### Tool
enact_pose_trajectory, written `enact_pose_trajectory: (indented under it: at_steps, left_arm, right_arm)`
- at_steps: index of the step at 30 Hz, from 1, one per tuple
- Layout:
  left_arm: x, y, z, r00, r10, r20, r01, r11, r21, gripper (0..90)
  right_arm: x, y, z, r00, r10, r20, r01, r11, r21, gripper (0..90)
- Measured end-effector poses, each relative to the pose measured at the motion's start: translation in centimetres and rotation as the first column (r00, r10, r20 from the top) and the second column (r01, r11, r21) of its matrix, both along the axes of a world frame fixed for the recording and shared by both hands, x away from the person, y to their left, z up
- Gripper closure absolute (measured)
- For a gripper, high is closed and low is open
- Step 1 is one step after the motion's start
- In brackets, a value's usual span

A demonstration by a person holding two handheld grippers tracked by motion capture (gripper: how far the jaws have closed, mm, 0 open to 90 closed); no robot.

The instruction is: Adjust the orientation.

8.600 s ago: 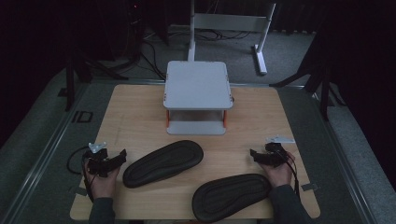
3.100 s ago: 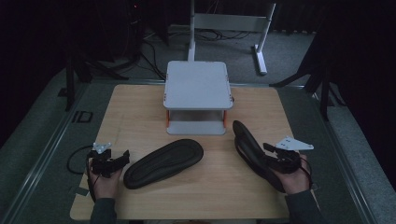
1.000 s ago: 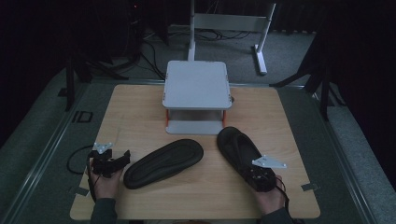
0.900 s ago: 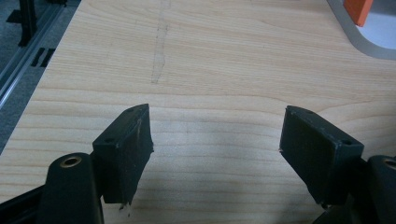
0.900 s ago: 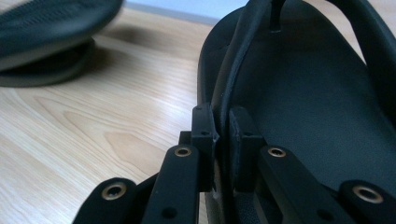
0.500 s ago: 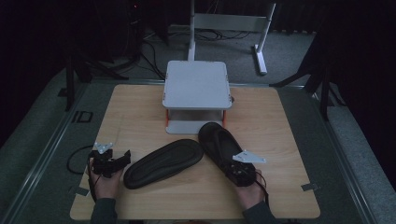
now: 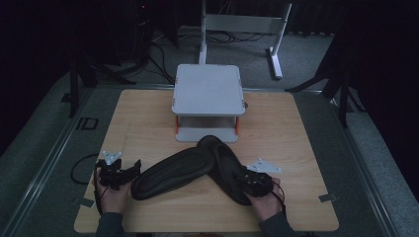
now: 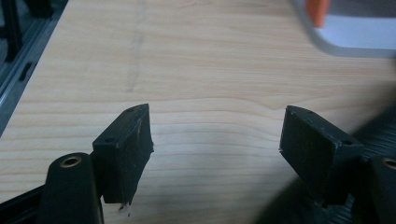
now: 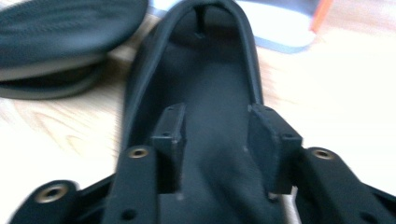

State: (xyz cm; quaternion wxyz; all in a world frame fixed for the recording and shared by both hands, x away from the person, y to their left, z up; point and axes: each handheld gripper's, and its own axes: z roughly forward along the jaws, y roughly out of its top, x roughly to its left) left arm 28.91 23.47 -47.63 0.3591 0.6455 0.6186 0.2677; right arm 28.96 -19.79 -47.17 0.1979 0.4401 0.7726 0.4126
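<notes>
Right gripper (image 7: pixel 256 181) clamps the heel of one black slipper (image 7: pixel 225 165), toe just before the grey stand (image 7: pixel 207 90), probably for pairing; left gripper (image 7: pixel 118 173) rests apart, empty.

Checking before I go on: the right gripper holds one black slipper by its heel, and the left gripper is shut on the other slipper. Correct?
Not quite. The left gripper is open, its jaws apart over bare table, as the left gripper view shows. The right gripper does hold a black slipper at one end.

No readable text, labels, numbers, signs
</notes>
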Motion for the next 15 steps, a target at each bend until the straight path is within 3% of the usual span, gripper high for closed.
enact_pose_trajectory:
  at_steps: [4,6,9,12,15]
  left_arm:
    - [-0.9,-1.4,0.7,0.9969,-0.074,0.026,0.073,0.9971,0.023,25.4]
    - [-1.4,-2.1,1.0,0.9935,-0.108,0.037,0.106,0.9936,0.036,25.4]
    - [-2.0,-3.1,1.3,0.9855,-0.163,0.049,0.160,0.9859,0.048,25.4]
    - [-2.7,-4.2,1.4,0.9752,-0.217,0.044,0.214,0.9747,0.064,25.4]
    - [-3.4,-5.2,1.3,0.9598,-0.278,0.038,0.274,0.9583,0.080,25.0]
  right_arm:
    - [0.4,-0.8,-0.2,0.9993,-0.035,-0.008,0.035,0.9994,0.006,55.0]
    - [-0.1,-1.0,0.2,0.9990,-0.032,0.031,0.031,0.9993,0.020,52.0]
    - [-0.6,-1.3,0.9,0.9964,-0.042,0.074,0.042,0.9991,-0.001,50.2]
    - [-0.1,-1.6,0.3,0.9993,-0.036,0.007,0.036,0.9993,-0.015,51.3]
    - [-0.1,-1.5,-0.5,0.9989,-0.014,-0.045,0.013,0.9998,-0.015,56.4]
